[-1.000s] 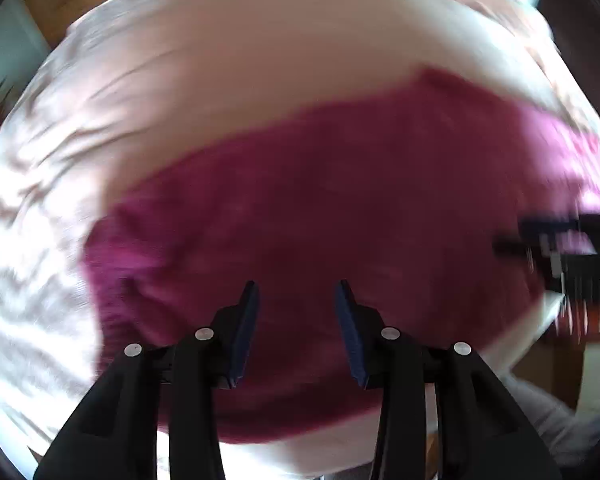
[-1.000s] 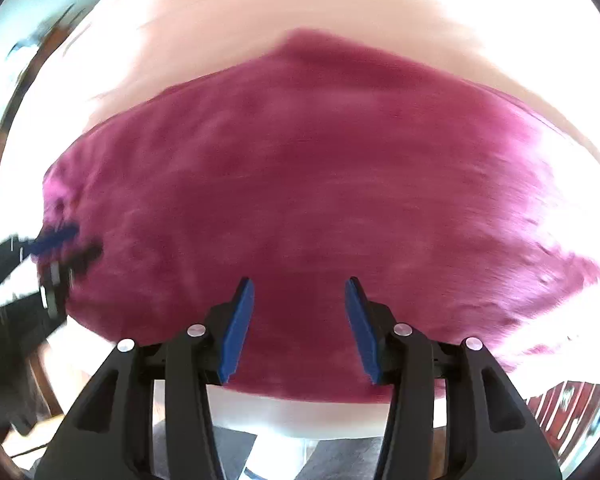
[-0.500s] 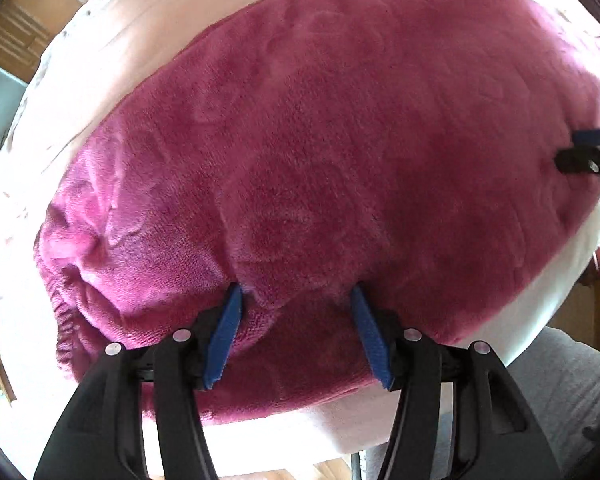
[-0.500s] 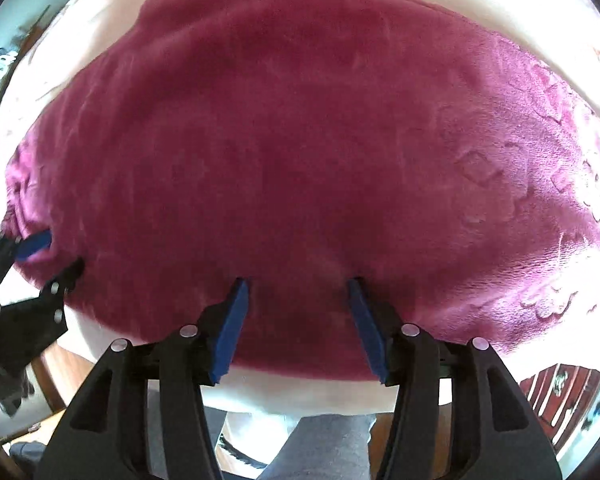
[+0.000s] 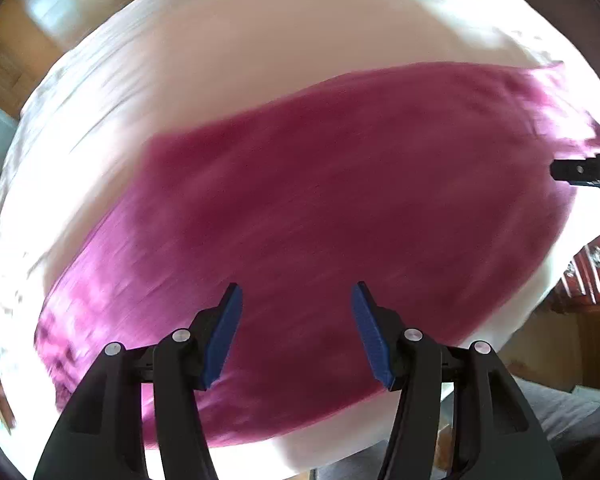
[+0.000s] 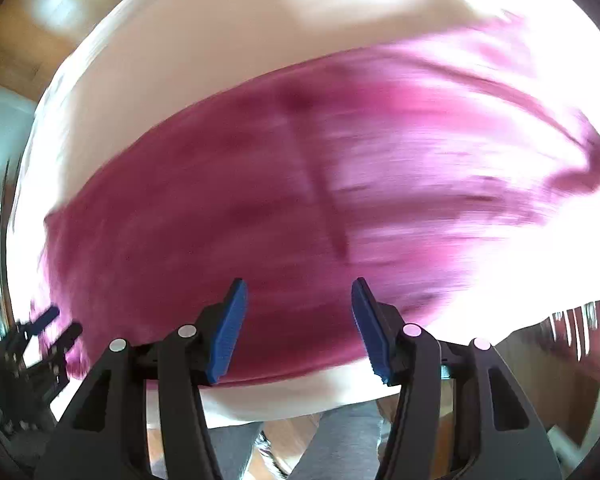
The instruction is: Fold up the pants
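The magenta fleece pants (image 5: 320, 216) lie spread on a white-covered surface (image 5: 228, 60), blurred by motion. They also show in the right wrist view (image 6: 260, 208). My left gripper (image 5: 296, 332) is open and empty above the near edge of the pants. My right gripper (image 6: 298, 328) is open and empty above the near edge too. The right gripper shows at the right edge of the left wrist view (image 5: 580, 170), and the left gripper shows at the lower left of the right wrist view (image 6: 48, 332).
The near edge of the white surface (image 6: 300, 396) runs just below the pants. A person's grey-clad legs (image 6: 332, 440) stand below it. A red patterned rug (image 5: 596, 268) and wooden floor lie to the right.
Both grippers have lifted back from the pants, which now look smaller and farther. Both views are blurred by motion. Both grippers stay open.
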`<state>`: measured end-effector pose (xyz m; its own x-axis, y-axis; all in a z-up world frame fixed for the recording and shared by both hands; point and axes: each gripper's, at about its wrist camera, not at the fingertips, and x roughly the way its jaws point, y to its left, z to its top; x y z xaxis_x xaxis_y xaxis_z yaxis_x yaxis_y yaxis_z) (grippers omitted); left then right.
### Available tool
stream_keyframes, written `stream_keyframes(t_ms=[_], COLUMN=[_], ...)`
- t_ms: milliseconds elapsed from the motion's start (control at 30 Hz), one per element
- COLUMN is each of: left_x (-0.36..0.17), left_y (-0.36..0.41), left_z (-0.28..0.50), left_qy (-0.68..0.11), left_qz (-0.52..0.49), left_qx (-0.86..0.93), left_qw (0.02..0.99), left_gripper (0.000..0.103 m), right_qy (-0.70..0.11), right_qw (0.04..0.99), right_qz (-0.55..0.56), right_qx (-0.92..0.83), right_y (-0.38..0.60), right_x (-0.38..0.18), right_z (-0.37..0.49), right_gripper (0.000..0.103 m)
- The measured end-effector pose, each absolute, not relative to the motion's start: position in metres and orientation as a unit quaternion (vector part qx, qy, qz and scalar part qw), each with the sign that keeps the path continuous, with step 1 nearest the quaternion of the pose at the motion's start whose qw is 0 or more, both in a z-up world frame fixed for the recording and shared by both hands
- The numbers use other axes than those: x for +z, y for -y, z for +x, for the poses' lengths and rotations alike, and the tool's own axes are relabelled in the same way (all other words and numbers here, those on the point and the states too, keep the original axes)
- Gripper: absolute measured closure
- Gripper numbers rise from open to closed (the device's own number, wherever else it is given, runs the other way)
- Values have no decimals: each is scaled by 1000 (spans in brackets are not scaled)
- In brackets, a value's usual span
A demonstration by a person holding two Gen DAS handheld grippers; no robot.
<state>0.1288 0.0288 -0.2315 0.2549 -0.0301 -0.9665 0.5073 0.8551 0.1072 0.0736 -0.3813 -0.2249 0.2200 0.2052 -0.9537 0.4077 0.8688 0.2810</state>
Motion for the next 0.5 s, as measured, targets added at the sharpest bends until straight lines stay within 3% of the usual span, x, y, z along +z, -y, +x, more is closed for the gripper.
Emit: stream_keyframes(t_ms=[100,300,367,500], left_x=[-233,-236,-234,-232], left_y=[21,97,117,157], left_z=[130,133,135,133], left_qy=[-576,-576,-579,-583], left_qz=[219,228,231,238], left_qx=[-211,-260,-268,-280], left_qw=[759,741,735,725], left_gripper=[46,46,38,37], right_qy=[-602,-558,-547,-520], right_qw=[734,713,709,693], right_qz=[292,374,393,455], right_qx=[-117,-201,-210,-207], right_y=[448,558,583,622], right_x=[-224,-227,-232,-250], right_z=[42,-15,-24,-47], right_gripper=[47,37,35,35])
